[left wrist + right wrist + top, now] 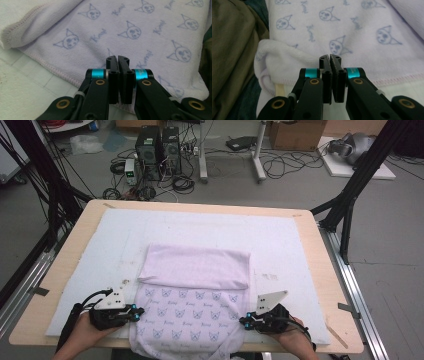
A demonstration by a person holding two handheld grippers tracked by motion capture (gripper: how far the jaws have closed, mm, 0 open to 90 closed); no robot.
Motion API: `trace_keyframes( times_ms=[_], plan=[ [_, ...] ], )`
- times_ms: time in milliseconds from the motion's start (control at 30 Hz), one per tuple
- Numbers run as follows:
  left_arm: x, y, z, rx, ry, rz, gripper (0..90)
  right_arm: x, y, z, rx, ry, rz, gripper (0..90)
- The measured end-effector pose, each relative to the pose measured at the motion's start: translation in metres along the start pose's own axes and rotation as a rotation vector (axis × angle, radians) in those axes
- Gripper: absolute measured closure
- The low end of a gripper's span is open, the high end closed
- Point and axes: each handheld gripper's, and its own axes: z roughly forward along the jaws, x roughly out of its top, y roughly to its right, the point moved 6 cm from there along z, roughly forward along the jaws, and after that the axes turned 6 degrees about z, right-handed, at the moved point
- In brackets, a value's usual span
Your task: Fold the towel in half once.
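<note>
Towel [192, 292]: one piece, pale lilac terry cloth, printed all over with small blue-grey cat-like faces and a short script word between them. It lies flat on the table at 6 o'clock of centre, its near end hanging over the table's near edge. Its far part is folded back toward 6 o'clock, showing the plain unprinted underside as a wide band with a soft rolled fold line. The hem is stitched in lilac thread, seen along the side edges in both gripper views [62, 75] [397, 78]. The near right corner [265, 62] is bunched and turned over on itself.
</note>
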Motion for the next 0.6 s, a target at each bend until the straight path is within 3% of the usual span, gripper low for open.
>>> trace_keyframes(
  times_ms=[133, 200, 267, 433, 600],
  plan=[
    [0.000, 0.000, 0.000, 0.000, 0.000, 0.003, 86.1, -0.005, 0.001, -0.011, -0.004, 0.019, 0.021, 88.6],
    [0.003, -0.003, -0.001, 0.011, 0.005, -0.005, 77.8, -0.002, 0.001, -0.011, 0.030, 0.026, 0.032, 82.0],
    [0.007, -0.009, -0.004, 0.032, 0.023, -0.012, 69.9, 0.006, 0.006, -0.014, 0.031, 0.068, 0.054, 75.0],
    [0.025, -0.038, -0.008, 0.118, 0.069, -0.047, 63.5, 0.026, 0.038, -0.016, -0.078, 0.131, 0.109, 62.1],
    [0.034, -0.068, 0.007, 0.185, 0.042, -0.090, 51.6, 0.040, 0.073, -0.011, -0.148, 0.140, 0.138, 54.1]
  ],
)
